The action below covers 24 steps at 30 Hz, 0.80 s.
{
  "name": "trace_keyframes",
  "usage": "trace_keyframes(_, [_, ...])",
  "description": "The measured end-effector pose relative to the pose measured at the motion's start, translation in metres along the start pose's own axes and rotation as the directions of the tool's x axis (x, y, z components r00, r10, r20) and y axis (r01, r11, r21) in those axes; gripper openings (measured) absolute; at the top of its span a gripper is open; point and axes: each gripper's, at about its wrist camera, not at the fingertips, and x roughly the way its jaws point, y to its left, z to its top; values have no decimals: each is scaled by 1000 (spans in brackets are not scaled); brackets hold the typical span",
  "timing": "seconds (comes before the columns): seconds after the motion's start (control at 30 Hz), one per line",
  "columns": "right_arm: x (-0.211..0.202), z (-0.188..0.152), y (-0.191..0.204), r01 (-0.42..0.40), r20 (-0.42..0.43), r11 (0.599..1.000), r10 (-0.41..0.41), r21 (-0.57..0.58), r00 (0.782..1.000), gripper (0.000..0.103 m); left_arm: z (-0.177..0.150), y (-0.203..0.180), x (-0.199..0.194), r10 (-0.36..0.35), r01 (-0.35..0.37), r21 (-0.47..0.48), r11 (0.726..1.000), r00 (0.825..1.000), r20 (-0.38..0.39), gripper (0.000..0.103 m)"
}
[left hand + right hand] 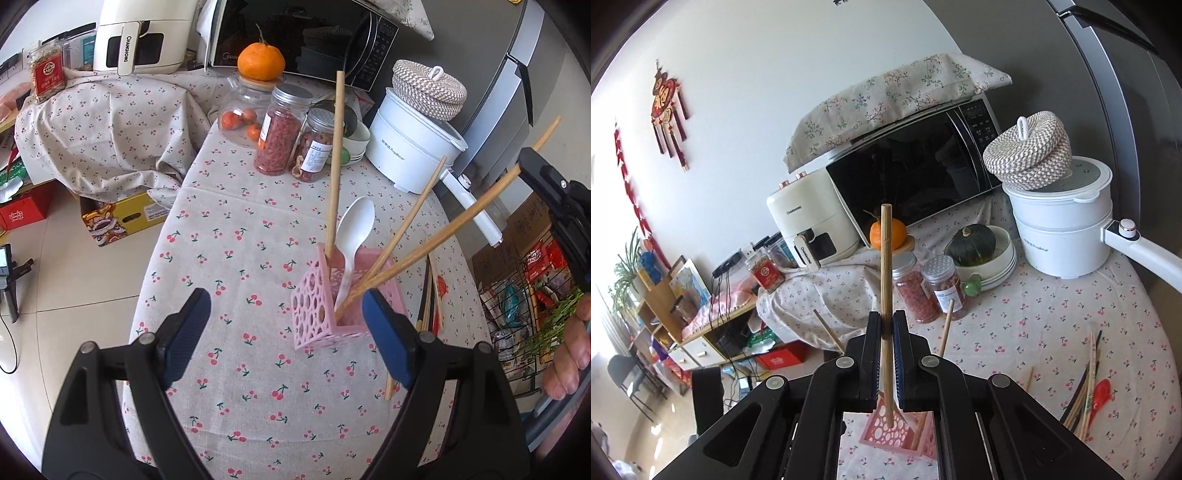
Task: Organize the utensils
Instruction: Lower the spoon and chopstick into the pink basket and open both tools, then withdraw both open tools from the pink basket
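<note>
A pink perforated holder (pixel 325 310) stands on the cherry-print tablecloth (pixel 236 258), just ahead of my left gripper (pixel 284 310) and toward its right finger. That gripper is open with nothing between its fingers. The holder contains a white spoon (pixel 354 225) and several wooden chopsticks (pixel 336 162). My right gripper (pixel 886 325) is shut on one wooden chopstick (pixel 885 258), whose lower end reaches into the holder (pixel 886 434). The left wrist view shows that gripper (pixel 526 168) at the far right, above the table. Loose chopsticks (pixel 1086 384) and a red spoon (pixel 1102 393) lie to the right.
At the back stand two jars (pixel 280 136), an orange (pixel 260 61) on a glass jar, a microwave (pixel 295 33), an air fryer (pixel 140 37) and a white pot (pixel 410 147) with a woven lid. A bowl holds a green pumpkin (pixel 971 243). A wire basket (pixel 517 325) sits beyond the table's right edge.
</note>
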Motion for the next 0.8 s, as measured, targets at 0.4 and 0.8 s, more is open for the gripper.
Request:
trace_keyframes(0.4, [67,-30,-1,92,-193,996,-93,-14,977,6,1,2,-2,-11,11,16,1000,1000,-12,84])
trace_keyframes(0.8, [73,-32,-12,101,-212,995,-94,19,973,14,-3,-7,3,-5,6,47,999,1000,-27,84])
